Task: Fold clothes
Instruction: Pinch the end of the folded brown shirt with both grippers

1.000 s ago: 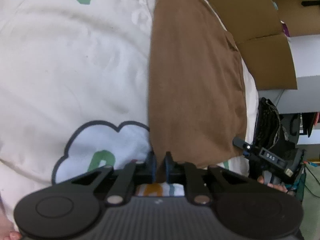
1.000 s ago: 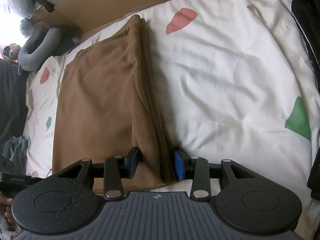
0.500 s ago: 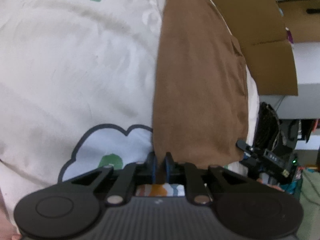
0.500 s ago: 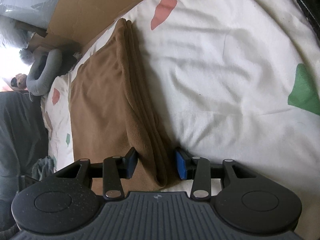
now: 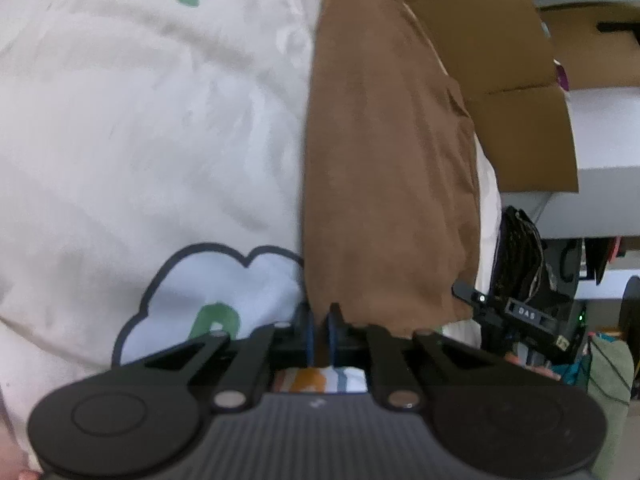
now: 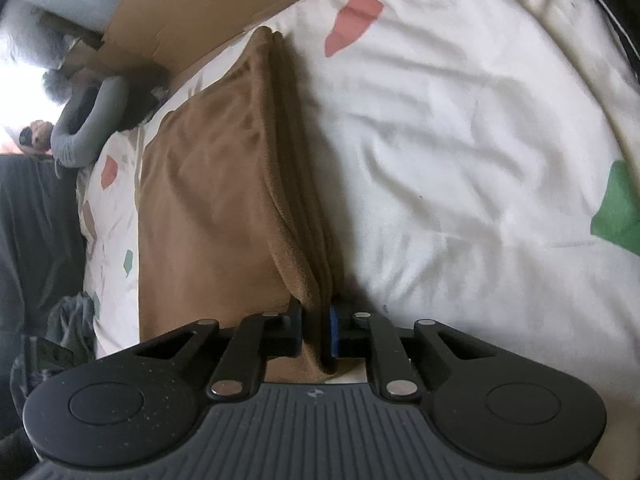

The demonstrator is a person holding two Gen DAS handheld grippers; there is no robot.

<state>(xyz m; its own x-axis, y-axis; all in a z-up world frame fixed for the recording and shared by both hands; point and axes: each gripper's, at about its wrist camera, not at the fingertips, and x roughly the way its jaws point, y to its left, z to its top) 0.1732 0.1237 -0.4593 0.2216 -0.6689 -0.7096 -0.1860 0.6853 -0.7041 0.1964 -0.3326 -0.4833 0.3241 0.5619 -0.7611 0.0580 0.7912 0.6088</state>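
Already both grippers have a corner of the brown garment [image 6: 208, 208]. Nearest the right wrist camera, the right gripper [image 6: 316, 330] is closing its jaws on the thick folded edge, and the blue pads [image 6: 333, 330] press the layered cloth between them. In the left wrist view the left gripper [image 5: 320, 330] is clenched on the near corner of the same garment [image 5: 384, 160]; its jaws are nearly together with a thin strip of brown cloth caught between them. The garment lies flat on the white bedspread [image 6: 460, 140], which carries coloured patches and a cloud print [image 5: 224, 280], and it runs away from both grippers as a long, narrow strip with several layers stacked along one side. By the look of it, it has been folded lengthwise at least once, so what seems left is to lift these two near corners and carry them to the far end, halving the strip, then smooth it. Beyond the bed stand flattened cardboard boxes [image 5: 500, 60]; I cannot tell whether they hold anything. A grey neck pillow [image 6: 88, 120] lies at the far corner of the bed, and dark clutter sits off the edge, too blurred to name.
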